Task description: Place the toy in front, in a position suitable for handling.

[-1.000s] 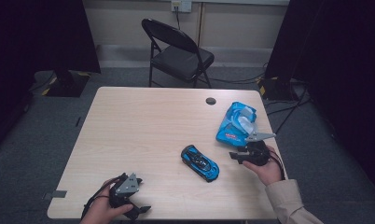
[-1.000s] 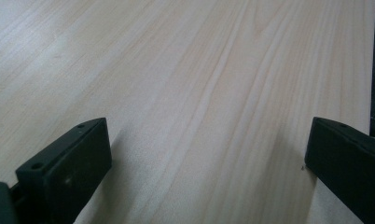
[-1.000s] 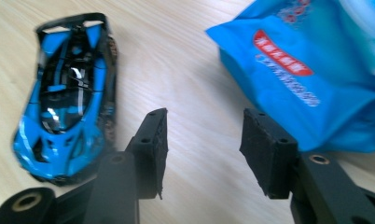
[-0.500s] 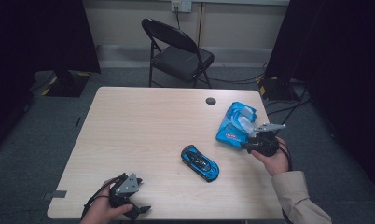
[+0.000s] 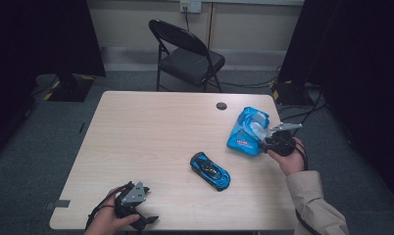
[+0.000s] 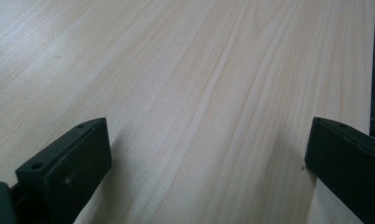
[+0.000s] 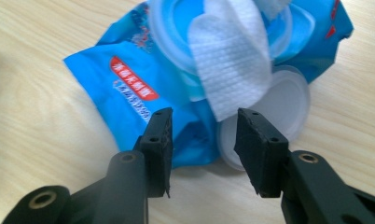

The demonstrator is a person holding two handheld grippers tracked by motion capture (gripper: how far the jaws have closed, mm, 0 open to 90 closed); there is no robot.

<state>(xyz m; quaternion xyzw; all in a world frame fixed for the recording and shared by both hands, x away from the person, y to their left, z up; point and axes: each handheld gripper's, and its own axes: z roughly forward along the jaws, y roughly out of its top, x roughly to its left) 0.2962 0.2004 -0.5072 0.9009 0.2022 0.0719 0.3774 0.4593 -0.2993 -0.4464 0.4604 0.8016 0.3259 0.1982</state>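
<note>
A blue wet-wipes pack (image 5: 248, 131) lies near the table's right edge with its round lid flipped open. In the right gripper view the pack (image 7: 129, 84) shows a white wipe (image 7: 232, 60) sticking out of the opening and the clear lid (image 7: 288, 107) beside it. My right gripper (image 5: 269, 142) sits at the pack's near right side; its jaws (image 7: 203, 122) stand partly apart just short of the wipe, touching nothing. A blue toy car (image 5: 210, 171) rests mid-table. My left gripper (image 5: 145, 218) lies at the near left corner, wide open (image 6: 206, 135) over bare wood.
The light wood table (image 5: 151, 132) has a dark round cable hole (image 5: 221, 105) near its far edge. A black folding chair (image 5: 187, 54) stands behind the table. Cables run across the floor at the right.
My right hand has moved away from me along the table's right edge, up to the wipes pack. The left hand, the car and the pack have stayed put.
</note>
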